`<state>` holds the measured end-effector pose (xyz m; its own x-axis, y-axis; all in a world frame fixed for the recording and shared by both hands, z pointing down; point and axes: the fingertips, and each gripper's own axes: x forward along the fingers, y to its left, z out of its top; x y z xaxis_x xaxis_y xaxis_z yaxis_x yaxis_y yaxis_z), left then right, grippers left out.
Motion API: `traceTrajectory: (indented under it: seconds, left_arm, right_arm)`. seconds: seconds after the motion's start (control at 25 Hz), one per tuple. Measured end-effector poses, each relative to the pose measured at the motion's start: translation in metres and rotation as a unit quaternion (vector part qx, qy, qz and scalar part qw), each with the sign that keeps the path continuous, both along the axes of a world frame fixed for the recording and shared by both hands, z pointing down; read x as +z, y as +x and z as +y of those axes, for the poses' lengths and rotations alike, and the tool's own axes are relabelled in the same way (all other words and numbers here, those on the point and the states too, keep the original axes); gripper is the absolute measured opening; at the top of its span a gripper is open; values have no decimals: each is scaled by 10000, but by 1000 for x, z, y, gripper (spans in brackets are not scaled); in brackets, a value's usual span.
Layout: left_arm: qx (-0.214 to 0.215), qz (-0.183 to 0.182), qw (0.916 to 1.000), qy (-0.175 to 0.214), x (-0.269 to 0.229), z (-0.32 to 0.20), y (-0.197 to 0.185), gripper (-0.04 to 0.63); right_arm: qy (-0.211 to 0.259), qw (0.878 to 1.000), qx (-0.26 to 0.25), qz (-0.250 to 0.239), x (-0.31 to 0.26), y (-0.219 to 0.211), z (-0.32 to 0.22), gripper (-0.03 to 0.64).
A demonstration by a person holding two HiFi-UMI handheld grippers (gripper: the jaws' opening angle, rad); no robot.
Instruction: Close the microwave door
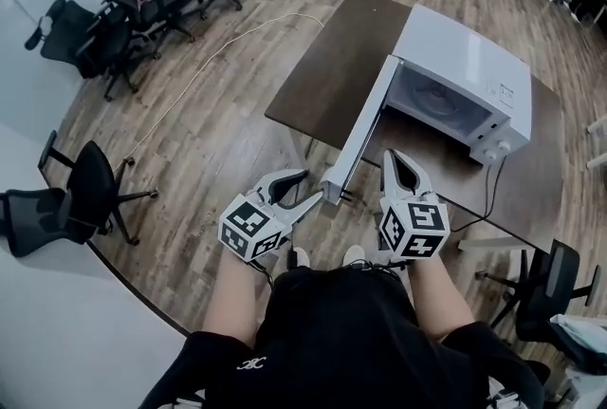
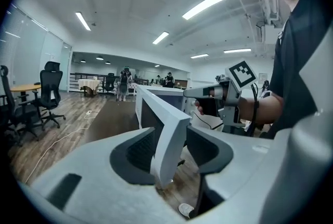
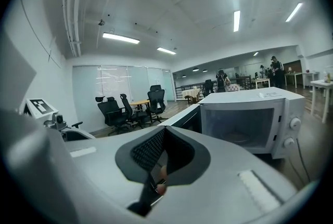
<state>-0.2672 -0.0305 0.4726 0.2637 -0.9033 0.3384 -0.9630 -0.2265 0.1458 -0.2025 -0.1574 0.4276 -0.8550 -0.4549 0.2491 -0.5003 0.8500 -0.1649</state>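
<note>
A white microwave [image 1: 469, 65] stands on a dark brown table [image 1: 332, 65], and its door [image 1: 365, 127] is swung wide open toward me. In the head view my left gripper [image 1: 313, 187] is open at the door's free edge. In the left gripper view that edge [image 2: 164, 119] stands between the spread jaws, with a gap to the right pad. My right gripper [image 1: 394, 160] is shut and empty, just right of the door and in front of the open cavity. The right gripper view looks past the shut jaws [image 3: 164, 137] at the microwave [image 3: 250, 119].
Black office chairs stand on the wood floor at left [image 1: 95, 189] and far left [image 1: 123, 18], and another at right [image 1: 545, 293]. A white cable [image 1: 218, 46] trails across the floor. The microwave's power cord [image 1: 491, 189] hangs off the table's near edge.
</note>
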Motion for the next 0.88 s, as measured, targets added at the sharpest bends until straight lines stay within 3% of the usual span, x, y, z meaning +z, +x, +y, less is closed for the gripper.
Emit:
traceTrajectory:
  seconds: [0.36,0.88]
  left_arm:
    - [941,-336,9943,-381,33,-11,7,196]
    - [1599,-576,9851,-280,42,-34,12,198]
  right_arm:
    - [-5,9984,551,153,7,2,14,9]
    - [-128,9880,1515,254,21,38,21,9]
